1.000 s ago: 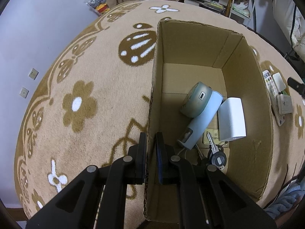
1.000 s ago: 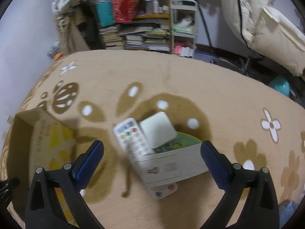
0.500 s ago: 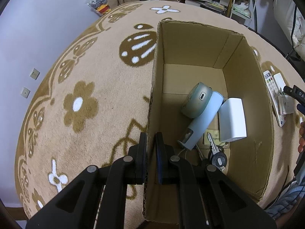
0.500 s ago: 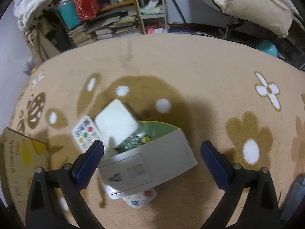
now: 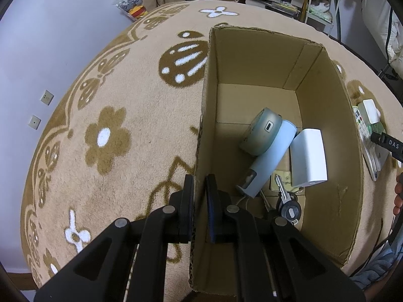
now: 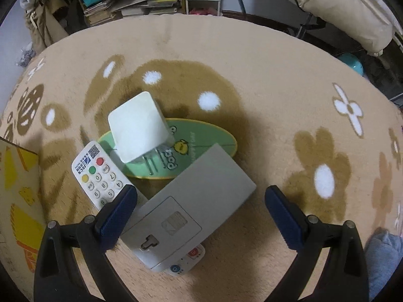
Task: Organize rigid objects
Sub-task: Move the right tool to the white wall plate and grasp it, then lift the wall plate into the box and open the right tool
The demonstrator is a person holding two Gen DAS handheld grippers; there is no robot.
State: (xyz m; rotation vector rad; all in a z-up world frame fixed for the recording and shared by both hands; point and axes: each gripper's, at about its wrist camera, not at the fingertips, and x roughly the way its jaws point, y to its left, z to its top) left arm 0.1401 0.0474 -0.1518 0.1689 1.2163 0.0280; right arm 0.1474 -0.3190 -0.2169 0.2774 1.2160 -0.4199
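Dim indoor light, soft shadows, sharp focus, heavy fisheye edge distortion.

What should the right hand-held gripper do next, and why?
Probably lower a little and close on the flat grey rectangular box: the open right hand-held gripper already straddles it, and it lies on top of the white remote control, so it should lift first.

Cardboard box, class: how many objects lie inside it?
4, maybe more hidden: a grey-green round case, a blue cylinder beneath it, a white box alongside, and keys nearest the camera.
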